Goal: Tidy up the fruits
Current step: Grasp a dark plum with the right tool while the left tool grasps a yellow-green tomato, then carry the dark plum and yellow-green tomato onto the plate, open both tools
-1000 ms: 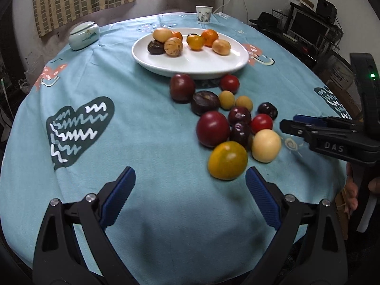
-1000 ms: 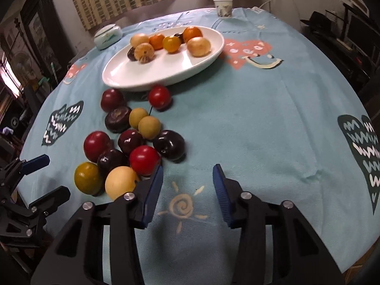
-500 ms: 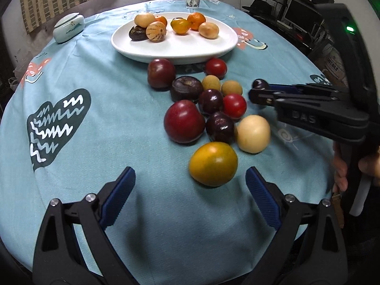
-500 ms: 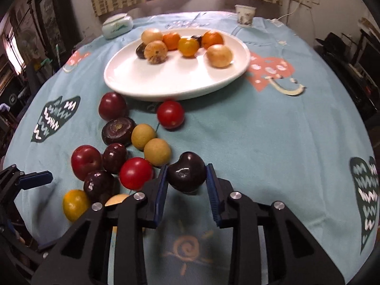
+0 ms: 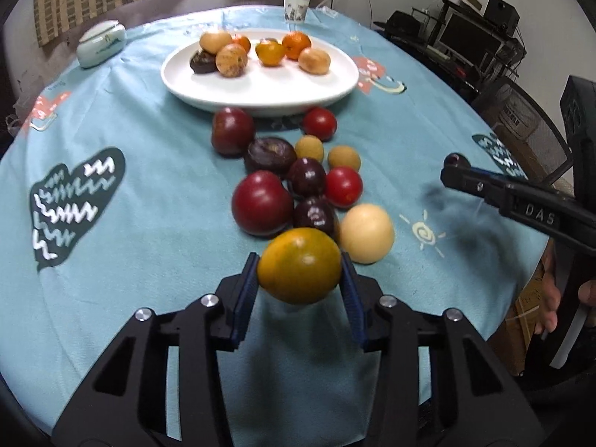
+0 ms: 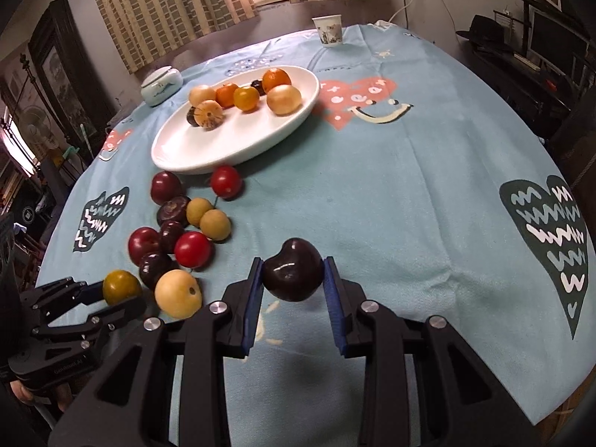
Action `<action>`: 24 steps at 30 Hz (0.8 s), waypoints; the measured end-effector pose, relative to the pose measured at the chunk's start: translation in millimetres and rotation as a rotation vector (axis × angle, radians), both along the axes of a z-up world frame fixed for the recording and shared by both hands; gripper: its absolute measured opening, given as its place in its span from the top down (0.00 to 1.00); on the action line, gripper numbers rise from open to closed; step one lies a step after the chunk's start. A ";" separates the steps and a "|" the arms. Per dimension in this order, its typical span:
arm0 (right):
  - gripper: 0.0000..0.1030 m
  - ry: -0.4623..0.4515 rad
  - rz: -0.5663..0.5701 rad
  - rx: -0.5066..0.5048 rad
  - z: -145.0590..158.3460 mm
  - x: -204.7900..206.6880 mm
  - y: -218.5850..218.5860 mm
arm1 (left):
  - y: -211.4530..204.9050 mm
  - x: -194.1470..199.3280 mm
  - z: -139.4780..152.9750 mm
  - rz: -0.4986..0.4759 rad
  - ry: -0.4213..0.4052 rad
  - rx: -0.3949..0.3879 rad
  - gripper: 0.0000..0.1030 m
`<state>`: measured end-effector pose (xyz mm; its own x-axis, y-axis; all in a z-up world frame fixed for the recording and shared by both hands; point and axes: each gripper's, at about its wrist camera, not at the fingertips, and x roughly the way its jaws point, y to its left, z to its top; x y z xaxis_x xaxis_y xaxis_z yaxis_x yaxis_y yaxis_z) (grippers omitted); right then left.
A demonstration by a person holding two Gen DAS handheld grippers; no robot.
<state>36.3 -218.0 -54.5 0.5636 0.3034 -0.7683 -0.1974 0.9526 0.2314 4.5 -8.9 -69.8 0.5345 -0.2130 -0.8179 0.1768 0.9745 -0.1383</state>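
My left gripper [image 5: 299, 259] is closing its jaws; the blue pads press both sides of a yellow-orange fruit [image 5: 300, 275] at the near end of the loose fruit pile. My right gripper [image 6: 292, 262] is shut on a dark plum [image 6: 292, 277], held a little above the cloth. Several loose fruits lie between the grippers and the plate, among them a red plum [image 5: 262, 202] and a pale yellow fruit [image 5: 367, 232]. The white plate [image 5: 260, 93] behind them holds several fruits along its far side. In the right wrist view the left gripper [image 6: 108, 294] shows at lower left.
A paper cup [image 5: 296, 6] and a lidded ceramic jar [image 5: 100, 43] stand at the far side of the round table with its blue cloth. A mesh chair [image 5: 521, 123] and shelves with electronics are to the right. A person's hand [image 5: 551, 298] holds the right gripper's handle.
The left gripper's jaws went from wide open to shut around the yellow-orange fruit. The right gripper shut on the dark plum and lifted it off the cloth, away from the pile.
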 end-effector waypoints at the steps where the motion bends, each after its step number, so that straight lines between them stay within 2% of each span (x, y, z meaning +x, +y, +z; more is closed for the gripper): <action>1: 0.69 -0.004 0.008 0.002 1.0 -1.2 2.0 | 0.8 -1.6 3.0 0.003 -0.009 0.002 0.58; 16: 0.69 -0.004 0.047 0.001 5.4 -3.0 18.8 | 20.5 -1.5 21.9 0.030 -0.062 -0.019 0.58; 24: 0.69 0.001 0.118 -0.027 11.3 25.0 49.1 | 41.7 47.4 39.9 0.052 -0.095 -0.008 0.58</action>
